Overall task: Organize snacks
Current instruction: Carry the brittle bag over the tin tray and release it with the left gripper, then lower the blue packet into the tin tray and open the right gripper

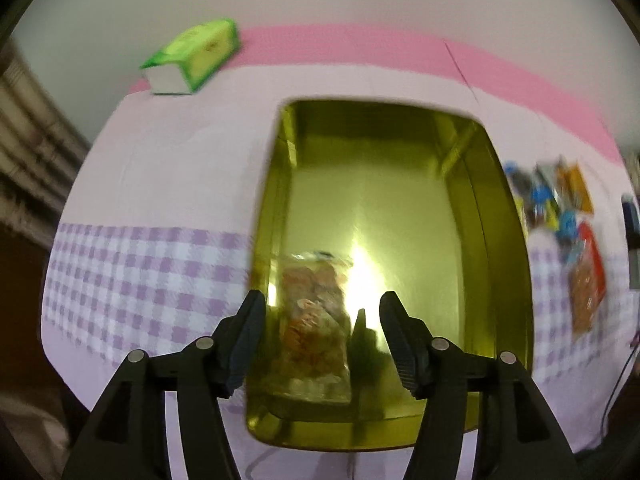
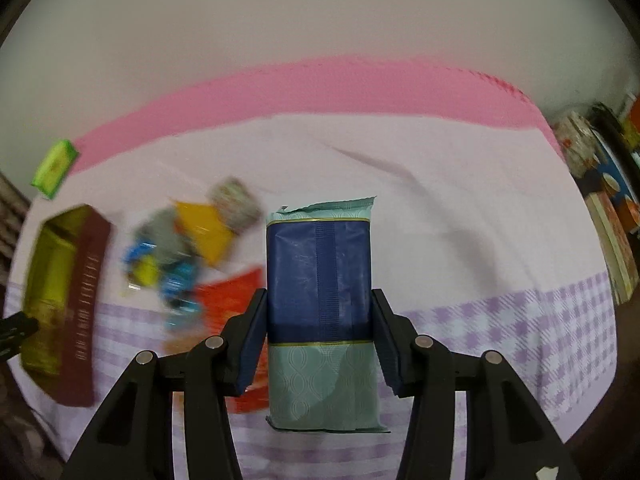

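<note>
Two handheld grippers work over a table (image 2: 440, 184) draped in a pink and lilac-checked cloth. The left gripper (image 1: 322, 340) hangs above an open gold-lined tin (image 1: 500, 240), its fingers spread apart with nothing between them. A clear snack bag (image 1: 316, 328) of orange-brown pieces lies inside the tin, at the end nearest the table's front edge, directly below the spread fingers; whether it touches them cannot be told through the blur. The right gripper (image 2: 320, 316) pinches a blue and pale green packet (image 2: 320, 272) by its long sides, holding it lengthwise above the cloth near the front edge. A loose pile of snack packets (image 2: 188, 248), yellow, blue, grey and red among them, lies on the cloth between the tin and the held packet; motion blur hides their labels. The tin's outer wall shows dark maroon in the right wrist view, toward the table's left edge. A green box (image 1: 192, 56) rests at the far left corner, well apart from the tin.
</note>
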